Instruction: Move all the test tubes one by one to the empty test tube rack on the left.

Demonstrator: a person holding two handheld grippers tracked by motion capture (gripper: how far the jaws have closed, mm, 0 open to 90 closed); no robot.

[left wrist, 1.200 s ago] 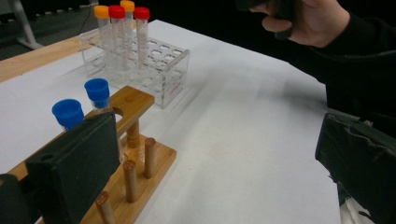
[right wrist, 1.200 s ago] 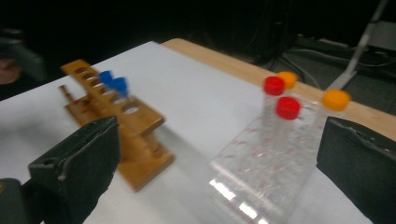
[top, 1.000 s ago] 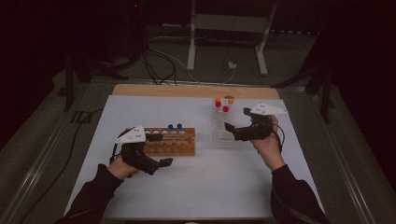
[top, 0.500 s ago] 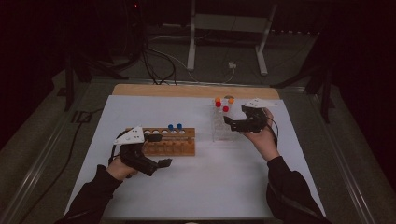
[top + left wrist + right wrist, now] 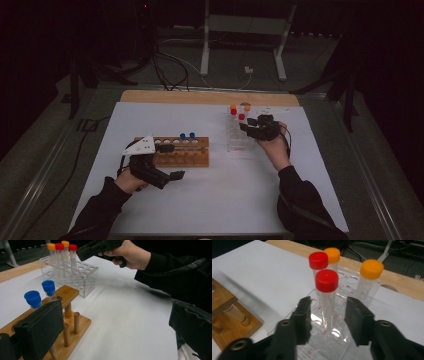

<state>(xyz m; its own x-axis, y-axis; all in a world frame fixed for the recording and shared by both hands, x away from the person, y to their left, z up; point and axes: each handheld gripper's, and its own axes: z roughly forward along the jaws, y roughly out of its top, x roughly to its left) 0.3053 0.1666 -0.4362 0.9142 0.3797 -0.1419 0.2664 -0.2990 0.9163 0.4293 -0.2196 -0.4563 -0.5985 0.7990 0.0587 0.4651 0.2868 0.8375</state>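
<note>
Red-capped tube [image 5: 326,298] between right gripper's [image 5: 328,315] spread jaws, left gripper [image 5: 167,162] low beside wooden rack [image 5: 182,152], jaws parted.

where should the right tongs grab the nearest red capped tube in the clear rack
Grip the clear plastic tube with the red screw cap on its bare wall just below the cap, approaching from the person's side: it stands upright, and the open right tongs already straddle it.

High view overhead facing forward, both gripper views low and close, sharing the clear rack [image 5: 82,272].
</note>
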